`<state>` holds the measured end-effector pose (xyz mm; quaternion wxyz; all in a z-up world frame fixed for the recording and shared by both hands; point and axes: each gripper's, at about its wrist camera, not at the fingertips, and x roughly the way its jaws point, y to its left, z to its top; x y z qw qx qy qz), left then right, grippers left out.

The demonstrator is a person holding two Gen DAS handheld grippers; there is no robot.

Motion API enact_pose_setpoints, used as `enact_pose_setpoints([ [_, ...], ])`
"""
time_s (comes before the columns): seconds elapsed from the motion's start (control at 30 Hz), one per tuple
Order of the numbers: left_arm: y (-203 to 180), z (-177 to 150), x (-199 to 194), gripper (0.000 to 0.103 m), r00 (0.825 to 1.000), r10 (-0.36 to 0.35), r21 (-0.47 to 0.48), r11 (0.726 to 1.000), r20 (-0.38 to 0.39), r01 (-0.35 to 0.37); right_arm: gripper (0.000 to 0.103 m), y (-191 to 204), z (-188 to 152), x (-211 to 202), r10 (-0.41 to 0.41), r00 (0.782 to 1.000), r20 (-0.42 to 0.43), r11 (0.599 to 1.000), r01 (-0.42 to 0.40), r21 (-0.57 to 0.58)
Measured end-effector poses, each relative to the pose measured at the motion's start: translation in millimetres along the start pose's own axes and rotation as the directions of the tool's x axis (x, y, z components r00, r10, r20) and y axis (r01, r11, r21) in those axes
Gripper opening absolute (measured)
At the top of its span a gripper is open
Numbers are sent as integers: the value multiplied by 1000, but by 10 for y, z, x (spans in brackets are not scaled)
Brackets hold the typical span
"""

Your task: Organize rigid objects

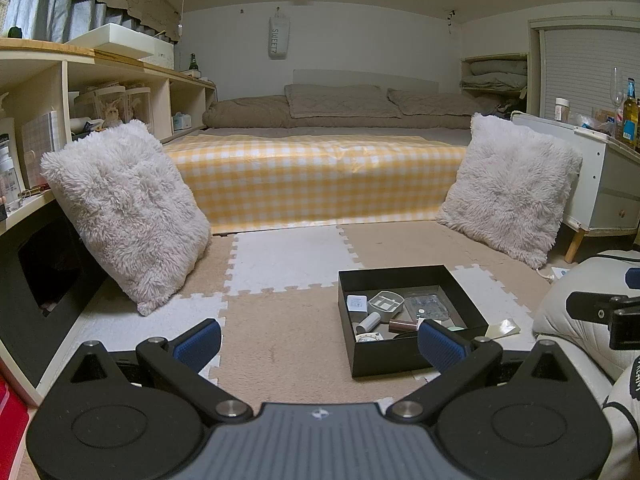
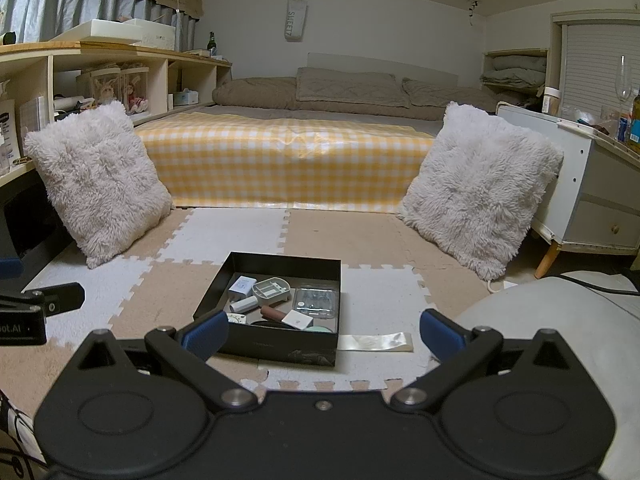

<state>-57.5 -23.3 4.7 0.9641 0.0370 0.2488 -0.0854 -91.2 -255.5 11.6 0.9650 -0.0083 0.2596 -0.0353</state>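
A shallow black box [image 1: 384, 354] [image 2: 276, 350] sits on the foam floor mat and holds several small rigid items: a white charger [image 2: 242, 286], a grey soap dish [image 2: 272, 290], a clear plastic case [image 2: 316, 300], a brown tube [image 2: 274, 313] and a white cylinder [image 1: 368, 323]. My left gripper [image 1: 318, 344] hovers open just left of the box, its right pad in front of the box's near corner. My right gripper [image 2: 324, 334] stands open above the box's near wall. Nothing is held between either pair of fingers.
A shiny strip of film [image 2: 376, 341] lies on the mat right of the box. Two fluffy white cushions [image 2: 100, 184] [image 2: 480, 188] lean at either side of a low bed with a yellow checked cover [image 2: 280, 160]. Shelves [image 1: 120, 92] stand left, a white cabinet [image 2: 592, 192] right.
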Motion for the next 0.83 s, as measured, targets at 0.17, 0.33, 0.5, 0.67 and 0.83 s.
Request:
enact_pose_setpoints([
  [0.17,-4,-1,-2,103,1000,0,0,1000,0,0,103,0,0,-1,-1,1000,0,1000,1,0],
  [0.33,-5,-3,-3,103,1000,1,-1,1000,0,-1,103,0,0,0,0,1000,0,1000,0,-1],
  [0.5,-1,-1,-3,103,1000,0,-1,1000,0,0,103,-1,-1,0,0,1000,0,1000,0,0],
  [0.67,-16,6,2,103,1000,-2,0,1000,0,2,103,-2,0,0,0,1000,-1,1000,0,0],
  [0.83,-50,11,1,103,1000,-1,-1,1000,-3,1,103,-1,0,0,0,1000,0,1000,0,0],
])
